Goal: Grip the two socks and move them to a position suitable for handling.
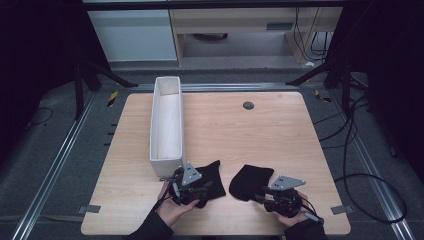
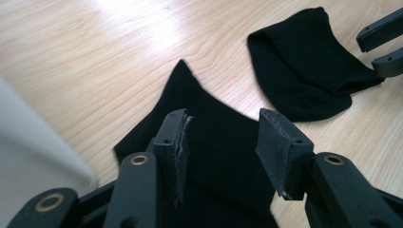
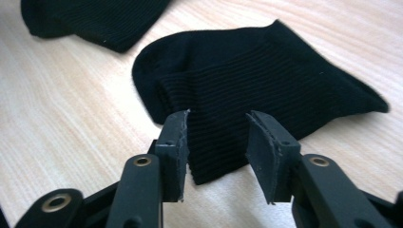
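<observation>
Straddling black socks, both claws apparently unclamped.

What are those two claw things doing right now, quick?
Left gripper: jaws open, straddling a flat black fabric sock, not pinching it.
Right gripper: jaws open, straddling the other black ribbed sock, not gripping.

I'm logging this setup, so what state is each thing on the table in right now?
Left sock: flat on the table, between open jaws, not pinched.
Right sock: flat, folded, edge between open jaws.
White box: upright, open-topped, looks empty.
Left gripper: jaws apart over the sock.
Right gripper: jaws apart around the sock's edge.
</observation>
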Demonstrator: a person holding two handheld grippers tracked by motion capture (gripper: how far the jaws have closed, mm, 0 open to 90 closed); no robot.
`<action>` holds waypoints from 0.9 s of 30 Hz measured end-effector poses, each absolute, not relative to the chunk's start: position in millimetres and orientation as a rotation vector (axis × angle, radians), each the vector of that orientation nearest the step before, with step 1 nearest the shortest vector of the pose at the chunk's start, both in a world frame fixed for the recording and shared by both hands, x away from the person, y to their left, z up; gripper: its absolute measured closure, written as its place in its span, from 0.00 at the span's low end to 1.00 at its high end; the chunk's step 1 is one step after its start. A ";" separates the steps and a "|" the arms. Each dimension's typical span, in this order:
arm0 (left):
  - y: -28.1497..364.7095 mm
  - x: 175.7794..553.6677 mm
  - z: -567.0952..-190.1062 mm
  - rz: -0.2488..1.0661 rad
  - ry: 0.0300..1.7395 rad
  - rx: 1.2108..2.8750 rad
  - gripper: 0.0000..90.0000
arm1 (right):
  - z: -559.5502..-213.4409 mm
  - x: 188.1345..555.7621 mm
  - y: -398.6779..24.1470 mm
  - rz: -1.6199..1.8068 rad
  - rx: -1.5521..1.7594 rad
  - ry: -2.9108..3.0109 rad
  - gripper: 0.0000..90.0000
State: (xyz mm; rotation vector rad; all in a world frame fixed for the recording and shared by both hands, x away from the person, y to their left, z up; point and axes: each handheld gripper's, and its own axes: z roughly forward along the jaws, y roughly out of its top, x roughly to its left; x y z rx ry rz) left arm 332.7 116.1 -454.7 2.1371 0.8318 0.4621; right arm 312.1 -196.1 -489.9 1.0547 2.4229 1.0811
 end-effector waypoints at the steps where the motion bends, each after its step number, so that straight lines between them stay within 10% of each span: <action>1: 111.2 333.7 -454.3 0.456 0.822 2.148 0.62 | -491.1 311.9 -195.0 1.079 1.049 2.435 0.67; 27: 38.6 336.8 -476.7 0.306 0.669 2.314 0.67 | -495.5 314.0 -188.4 1.035 1.020 2.525 0.97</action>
